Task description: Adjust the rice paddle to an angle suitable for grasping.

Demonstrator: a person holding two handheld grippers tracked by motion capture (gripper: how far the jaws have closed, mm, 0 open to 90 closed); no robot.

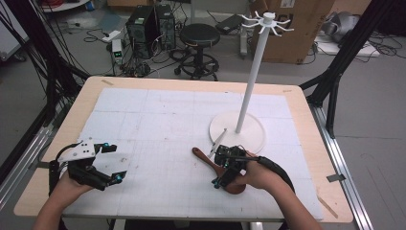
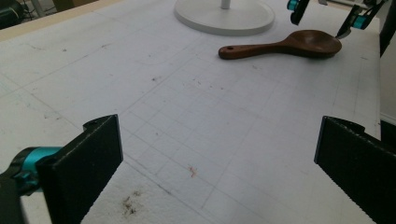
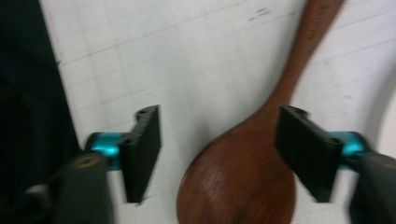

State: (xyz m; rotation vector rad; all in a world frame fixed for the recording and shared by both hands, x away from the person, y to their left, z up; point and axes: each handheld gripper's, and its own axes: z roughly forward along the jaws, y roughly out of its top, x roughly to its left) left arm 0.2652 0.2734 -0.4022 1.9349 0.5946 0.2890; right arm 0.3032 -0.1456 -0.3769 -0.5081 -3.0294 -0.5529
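Two grippers work here, and we take the stand as our landmark, going left to right. Far left of the stand, near the table's front edge, our left gripper hovers over the white mat, its jaws spread wide with nothing between them; we judge it is parked there, waiting out of the way. Just in front of the stand's round base lies the spoon, flat on the mat, handle pointing left and away, bowl toward us. Our right gripper sits over that bowl with its jaws apart, not pressing on the wood. With no earlier picture to go by, we cannot say whether it is closing in or letting go.

The left gripper view gives the spoon whole from the side, bowl up and the hanging hole in its handle plain, which the high view hides under the hand. The right gripper view shows the gaps between the pads and the bowl, settling that nothing is clamped.
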